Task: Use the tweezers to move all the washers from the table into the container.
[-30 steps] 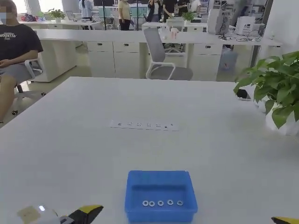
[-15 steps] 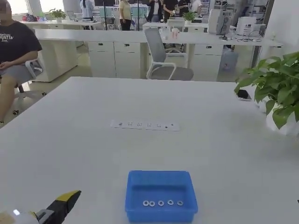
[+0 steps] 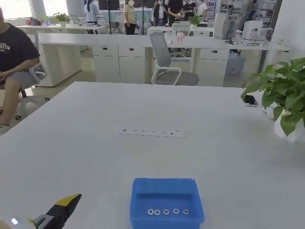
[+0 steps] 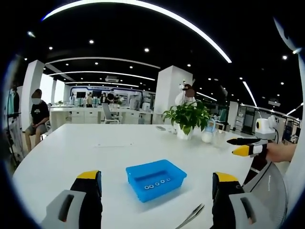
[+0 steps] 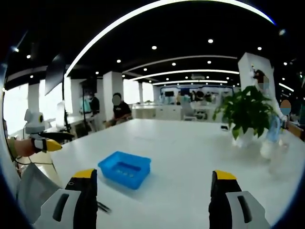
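Both grippers empty. Left gripper: jaws spread wide, nothing between them. Right gripper: the same, wide and bare. The shallow blue plastic container sat at the lower centre of the head view on the white table, with five small silver metal washers in a row along its near wall. I could make out no washer on the bare tabletop. The thin metal tweezers lay flat on the table at the bottom of the left gripper view, just inside my right-hand jaw and clear of the container. With the tweezers down and my jaws open, I judged the transfer finished, or nearly.
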The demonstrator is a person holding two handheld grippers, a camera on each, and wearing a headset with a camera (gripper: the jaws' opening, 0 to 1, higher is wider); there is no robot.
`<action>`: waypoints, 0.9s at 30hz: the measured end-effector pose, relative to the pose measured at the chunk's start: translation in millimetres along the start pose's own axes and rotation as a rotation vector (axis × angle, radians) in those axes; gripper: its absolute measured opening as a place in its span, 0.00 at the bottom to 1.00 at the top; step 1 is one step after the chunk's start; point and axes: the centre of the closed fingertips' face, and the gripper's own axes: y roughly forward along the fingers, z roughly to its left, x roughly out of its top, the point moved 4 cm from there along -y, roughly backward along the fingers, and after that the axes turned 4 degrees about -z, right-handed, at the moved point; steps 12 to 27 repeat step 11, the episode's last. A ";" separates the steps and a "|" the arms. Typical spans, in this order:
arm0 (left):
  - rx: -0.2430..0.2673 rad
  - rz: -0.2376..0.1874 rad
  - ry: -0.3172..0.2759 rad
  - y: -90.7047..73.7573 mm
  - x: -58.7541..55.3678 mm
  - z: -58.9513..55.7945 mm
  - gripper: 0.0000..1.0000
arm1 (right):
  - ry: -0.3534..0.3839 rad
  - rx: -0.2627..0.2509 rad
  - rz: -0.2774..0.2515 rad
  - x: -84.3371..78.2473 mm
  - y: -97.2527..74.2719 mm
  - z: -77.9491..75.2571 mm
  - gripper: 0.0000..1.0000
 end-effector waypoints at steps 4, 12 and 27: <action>0.002 0.004 0.002 -1.1 0.0 0.2 0.99 | 0.001 -0.005 0.002 0.1 0.5 2.1 0.99; 0.005 0.014 0.021 -3.7 0.9 -1.1 0.99 | 0.015 -0.005 0.004 -2.5 -0.6 4.5 0.99; 0.005 0.014 0.021 -3.7 0.9 -1.1 0.99 | 0.015 -0.005 0.004 -2.5 -0.6 4.5 0.99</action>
